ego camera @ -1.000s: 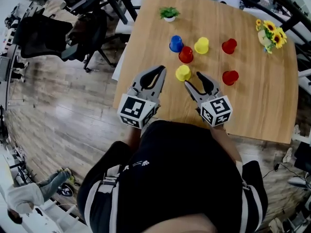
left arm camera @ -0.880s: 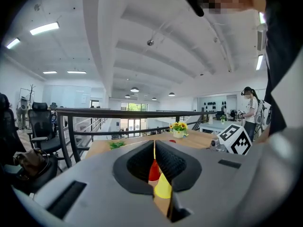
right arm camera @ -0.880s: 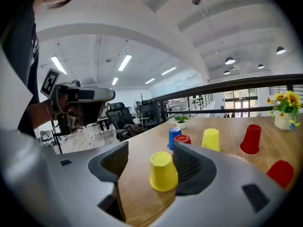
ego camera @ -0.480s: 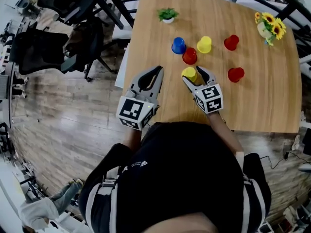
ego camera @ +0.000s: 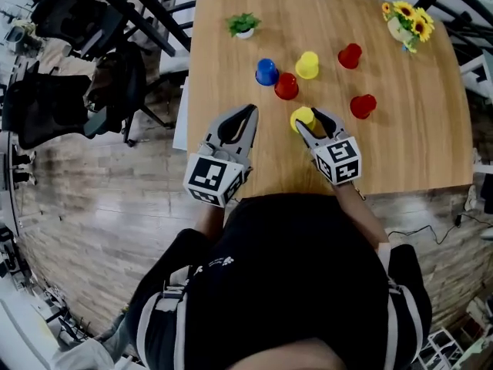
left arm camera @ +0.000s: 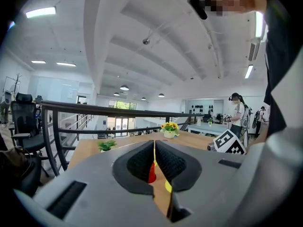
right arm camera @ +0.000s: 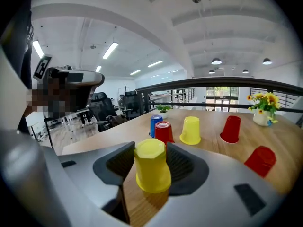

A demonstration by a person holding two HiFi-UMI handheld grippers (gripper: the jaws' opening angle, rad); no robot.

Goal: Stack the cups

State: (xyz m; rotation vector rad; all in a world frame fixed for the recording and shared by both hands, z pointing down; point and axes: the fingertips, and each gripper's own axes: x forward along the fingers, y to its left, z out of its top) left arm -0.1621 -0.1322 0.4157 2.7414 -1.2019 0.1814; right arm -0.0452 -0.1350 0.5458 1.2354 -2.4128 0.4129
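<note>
Six upturned cups stand on the wooden table. Nearest me is a yellow cup, and my right gripper is shut on it, one pad against each side, the rim still on the table. Beyond it are a red cup, a blue cup and a second yellow cup. Two more red cups are to the right. My left gripper is shut and empty, left of the cups.
A small green plant stands at the table's far left, and a sunflower pot at the far right. Chairs and a railing lie to the left of the table. Its near edge runs just under both grippers.
My right gripper moved forward to the near yellow cup and its jaws closed on the sides. The left gripper stayed put. The head view shifted slightly.
</note>
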